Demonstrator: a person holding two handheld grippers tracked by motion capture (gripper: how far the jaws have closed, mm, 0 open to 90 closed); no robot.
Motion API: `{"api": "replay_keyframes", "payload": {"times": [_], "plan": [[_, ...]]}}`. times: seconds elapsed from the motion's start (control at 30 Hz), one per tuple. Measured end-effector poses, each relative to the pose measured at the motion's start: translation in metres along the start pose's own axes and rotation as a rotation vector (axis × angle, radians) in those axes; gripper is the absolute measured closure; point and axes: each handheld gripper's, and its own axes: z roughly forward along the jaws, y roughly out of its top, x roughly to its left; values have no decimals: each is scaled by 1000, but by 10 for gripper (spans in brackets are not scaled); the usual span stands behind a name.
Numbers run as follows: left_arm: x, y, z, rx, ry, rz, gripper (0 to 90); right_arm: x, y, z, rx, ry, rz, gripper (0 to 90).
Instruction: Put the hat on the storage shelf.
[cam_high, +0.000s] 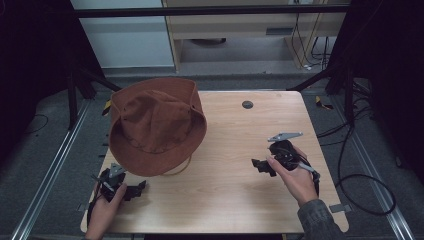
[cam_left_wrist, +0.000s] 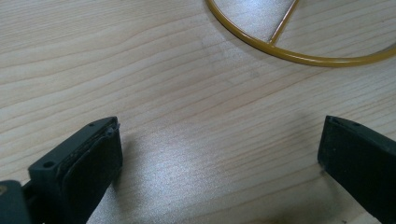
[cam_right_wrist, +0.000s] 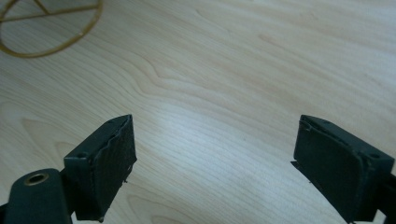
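Observation:
A brown brimmed hat (cam_high: 156, 125) lies on the left rear part of the wooden table (cam_high: 230, 200), its brim hanging past the left edge. A thin yellow cord loop (cam_high: 181, 167) comes out from under its near brim, and the same cord (cam_left_wrist: 299, 57) curves across the top of the left gripper view and the cord (cam_right_wrist: 49, 28) shows at the upper left of the right gripper view. My left gripper (cam_high: 134, 190) rests near the front left corner, jaws wide apart over bare wood. My right gripper (cam_high: 261, 165) hovers at the right side, also open and empty.
A small dark round grommet (cam_high: 247, 104) sits in the table's far middle. Metal rails run along the floor on both sides, and cables (cam_high: 360, 175) trail on the floor at the right. A pale cabinet stands behind the table.

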Motion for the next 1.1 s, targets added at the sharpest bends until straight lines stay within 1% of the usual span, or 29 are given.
{"api": "replay_keyframes", "payload": {"times": [0.2, 0.27, 0.4, 0.43, 0.6, 0.73, 0.87, 0.93, 1.0, 1.07, 1.1], "plan": [[0, 0, 0, 0, 0, 0, 0, -12, -20, 16, 12, -24, 48, 138], [0, 0, 0, 0, 0, 0, 0, -14, -25, 20, 22, -31, 73, 138], [0, 0, 0, 0, 0, 0, 0, -18, -34, 29, 26, -51, 98, 139], [0, 0, 0, 0, 0, -1, 0, -19, -36, 31, 26, -47, 104, 137], [0, 0, 0, 0, 0, 0, 0, -18, -44, 43, 45, -67, 116, 126], [0, 0, 0, 0, 1, 1, 0, -14, -49, 53, 72, -83, 107, 106], [0, 0, 0, 0, 1, 1, 0, -9, -52, 58, 41, -123, 82, 88], [0, 0, 0, 0, 0, 1, 0, -5, -54, 61, 31, -161, 48, 67], [0, 0, 0, 0, 0, 0, 0, -3, -57, 64, -7, -167, 60, 46], [0, 0, 0, 0, 0, 0, 0, -2, -60, 66, -53, -180, 64, 38], [0, 0, 0, -1, 0, 0, 0, -1, -61, 67, -67, -184, 66, 38]]}}
